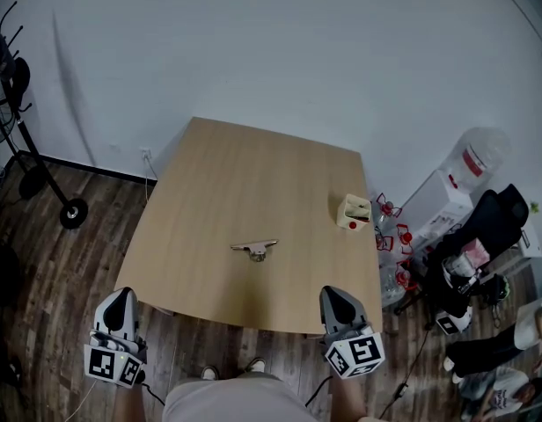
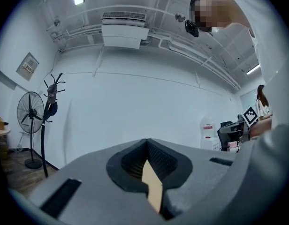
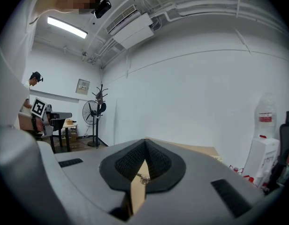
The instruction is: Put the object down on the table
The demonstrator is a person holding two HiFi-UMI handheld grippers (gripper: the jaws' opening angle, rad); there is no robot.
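A small metal object [image 1: 254, 250] lies flat on the wooden table [image 1: 236, 165], a little in front of its middle, with no gripper touching it. My left gripper [image 1: 121, 295] hovers by the table's near left corner, its jaws shut with nothing between them. My right gripper [image 1: 334, 293] sits at the near right edge, jaws likewise shut and empty. In the left gripper view the left gripper [image 2: 147, 142] shows only a sliver of tabletop through its closed tips. In the right gripper view the right gripper [image 3: 145, 142] points along the table, and the metal object [image 3: 143, 177] peeks through the slit.
A small cream box [image 1: 354, 212] with a red spot stands near the table's right edge. A fan and coat stand [image 1: 25, 121] are on the floor at left. A water dispenser [image 1: 469, 161], a black chair [image 1: 491, 222] and clutter crowd the right side.
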